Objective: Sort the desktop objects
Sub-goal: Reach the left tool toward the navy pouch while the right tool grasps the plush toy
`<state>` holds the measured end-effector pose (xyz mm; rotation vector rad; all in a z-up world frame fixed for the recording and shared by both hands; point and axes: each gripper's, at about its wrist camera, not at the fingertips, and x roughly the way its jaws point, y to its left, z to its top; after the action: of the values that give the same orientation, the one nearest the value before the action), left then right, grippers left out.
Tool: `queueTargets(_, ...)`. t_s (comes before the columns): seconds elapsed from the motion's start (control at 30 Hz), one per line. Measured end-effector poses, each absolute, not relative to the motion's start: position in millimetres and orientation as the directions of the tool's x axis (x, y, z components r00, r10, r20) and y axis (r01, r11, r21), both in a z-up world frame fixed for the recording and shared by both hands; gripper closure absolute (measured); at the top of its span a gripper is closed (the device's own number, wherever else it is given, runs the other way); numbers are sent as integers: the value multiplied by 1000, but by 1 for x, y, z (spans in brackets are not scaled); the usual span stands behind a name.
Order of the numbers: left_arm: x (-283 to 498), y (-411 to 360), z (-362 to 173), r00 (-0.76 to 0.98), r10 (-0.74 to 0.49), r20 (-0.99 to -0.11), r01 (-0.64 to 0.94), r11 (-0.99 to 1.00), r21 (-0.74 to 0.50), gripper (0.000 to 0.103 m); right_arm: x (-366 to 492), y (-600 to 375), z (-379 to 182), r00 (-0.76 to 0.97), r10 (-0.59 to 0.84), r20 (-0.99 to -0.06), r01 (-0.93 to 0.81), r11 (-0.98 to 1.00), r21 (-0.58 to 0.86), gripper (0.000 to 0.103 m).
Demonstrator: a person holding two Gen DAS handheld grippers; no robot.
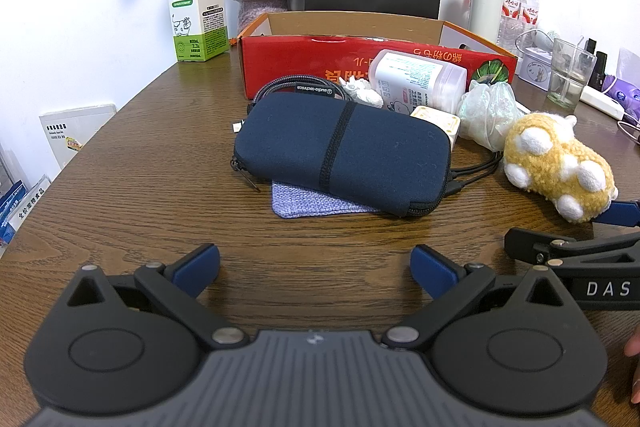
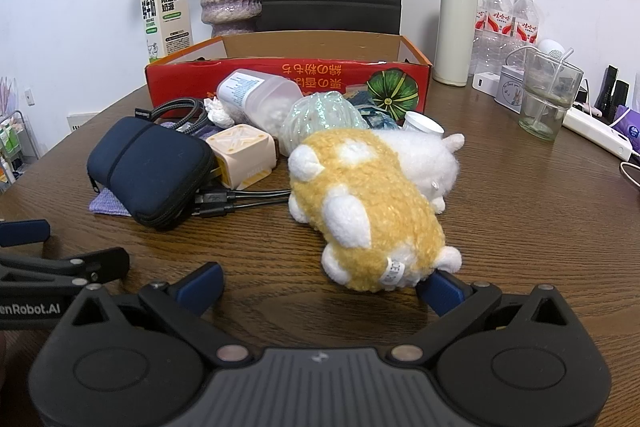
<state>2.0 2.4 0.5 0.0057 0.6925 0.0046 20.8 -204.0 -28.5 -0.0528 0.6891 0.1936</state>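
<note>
Both tongs are wide open and hold nothing. Left gripper (image 1: 315,269) hangs over bare table (image 1: 160,187), with the blue pouch (image 1: 344,153) ahead. Right gripper (image 2: 320,287) sits just behind the yellow plush toy (image 2: 368,211), one finger touching it.

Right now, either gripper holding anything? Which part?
Nothing held. Left gripper open over bare table. Right gripper open; one finger sits against the plush toy tail end, no clamp.

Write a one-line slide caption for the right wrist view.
Open right gripper faces a yellow-and-white plush toy lying on the wooden table, with a navy pouch and red box behind.
</note>
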Motion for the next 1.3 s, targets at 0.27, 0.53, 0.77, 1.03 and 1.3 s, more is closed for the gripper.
queueTargets(0.27,2,2,1,770,6,-638,-2,1000,7,0,21,-204,-29,754,160,-637,-195,981,15,0)
queueTargets(0.53,2,3,1,770,5,-639,-1,1000,7,0,21,-204,-29,755,160,-637,-195,981,15,0)
queueTargets(0.77,2,2,1,770,5,-639,-1,1000,7,0,21,-204,-29,754,160,-637,-195,981,15,0)
queueTargets(1.03,2,2,1,769,4,-639,0,1000,7,0,21,-204,-29,754,160,-637,-195,981,15,0)
queueTargets(1.3,-10,10,10,819,-10,-574,-6,1000,-27,0,20,-203,-28,756,150,-637,-179,984,19,0)
